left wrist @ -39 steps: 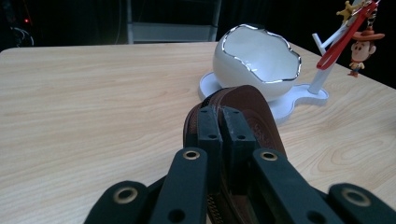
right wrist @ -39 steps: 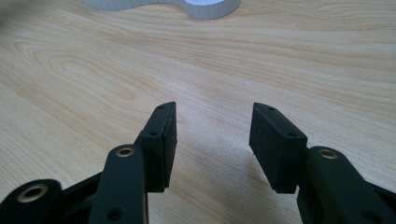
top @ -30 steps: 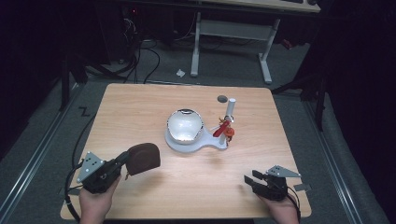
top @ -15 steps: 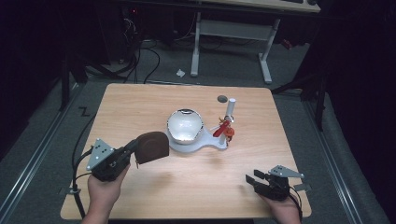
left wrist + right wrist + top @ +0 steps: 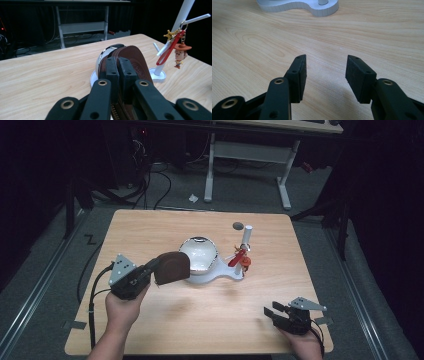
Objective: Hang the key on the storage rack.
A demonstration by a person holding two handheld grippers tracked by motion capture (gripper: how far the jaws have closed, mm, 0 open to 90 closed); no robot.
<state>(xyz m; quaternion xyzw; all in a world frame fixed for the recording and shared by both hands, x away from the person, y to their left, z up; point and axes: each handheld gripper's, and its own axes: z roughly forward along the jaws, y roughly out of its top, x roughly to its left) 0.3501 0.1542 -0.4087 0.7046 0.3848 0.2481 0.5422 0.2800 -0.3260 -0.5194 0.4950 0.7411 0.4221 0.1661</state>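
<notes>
My left gripper (image 5: 152, 270) is pinched tight on the edge of a brown, rounded leather pouch (image 5: 171, 267), held off the light wooden counter (image 5: 150, 230) and right up against the near side of the white stand (image 5: 212, 276). That stand carries a shiny round bowl-like dish (image 5: 199, 254) at one end and an upright white post (image 5: 245, 240) with side pegs at the other. In the left gripper view the jaws press together on the pouch's stitched rim (image 5: 117, 72), with the dish just behind it.

As I judge it, the pick-up is done and the carry is nearly finished; what is left is to set the pouch on or in the dish and let go. I cannot tell whether anything lies in the dish. A red strap with a small cowboy figure keyring (image 5: 182, 51) hangs from a peg.

My right gripper (image 5: 280, 314) rests low near the counter's front edge, jaws spread wide, holding nothing.
</notes>
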